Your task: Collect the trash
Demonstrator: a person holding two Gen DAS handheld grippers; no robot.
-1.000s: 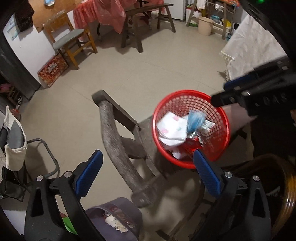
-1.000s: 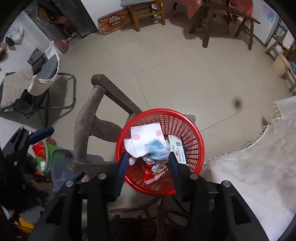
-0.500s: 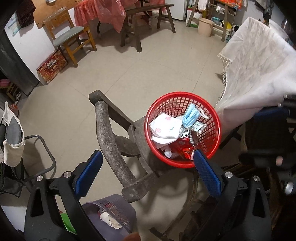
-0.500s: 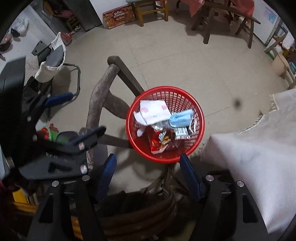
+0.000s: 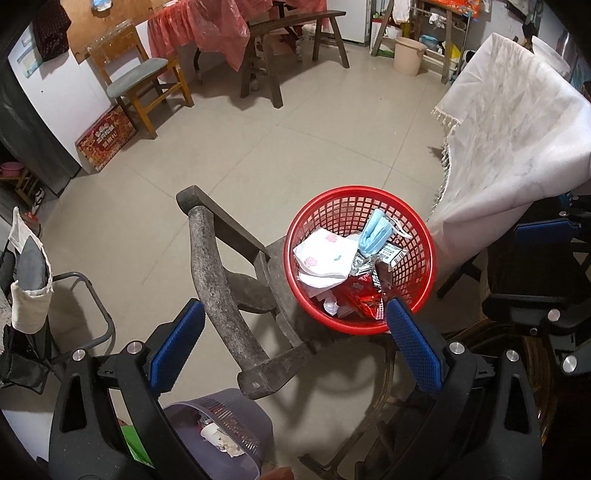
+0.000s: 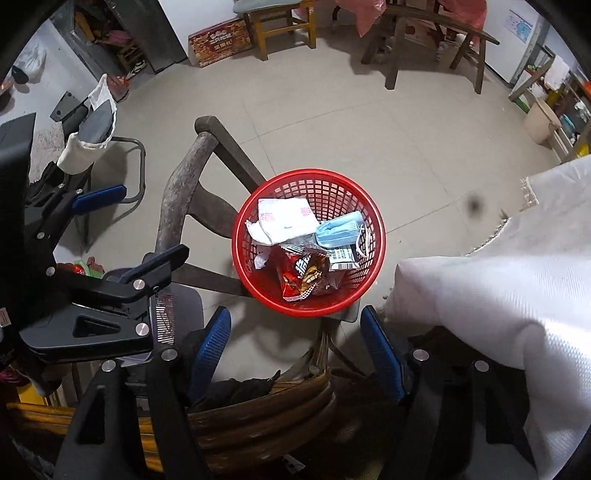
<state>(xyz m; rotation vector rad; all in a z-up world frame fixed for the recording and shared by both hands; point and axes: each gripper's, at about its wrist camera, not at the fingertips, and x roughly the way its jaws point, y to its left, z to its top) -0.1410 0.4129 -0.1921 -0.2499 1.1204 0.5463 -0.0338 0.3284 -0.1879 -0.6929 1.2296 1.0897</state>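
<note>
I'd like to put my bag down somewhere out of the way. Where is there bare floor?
The tiled floor is bare between the red basket, the bench and the wooden chair. It is crowded around the dark chair holding the basket, by the purple bin.

A lived-in home room with a tiled floor (image 5: 332,122). Wooden chair (image 5: 140,81), bench (image 5: 295,26) and cloth-covered table (image 5: 517,129) furnish it.

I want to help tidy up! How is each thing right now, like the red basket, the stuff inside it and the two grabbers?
red basket: upright on chair, holding trash
blue face mask: lying in basket
white tissue pack: lying in basket
left gripper: open, empty
right gripper: open, empty
</note>
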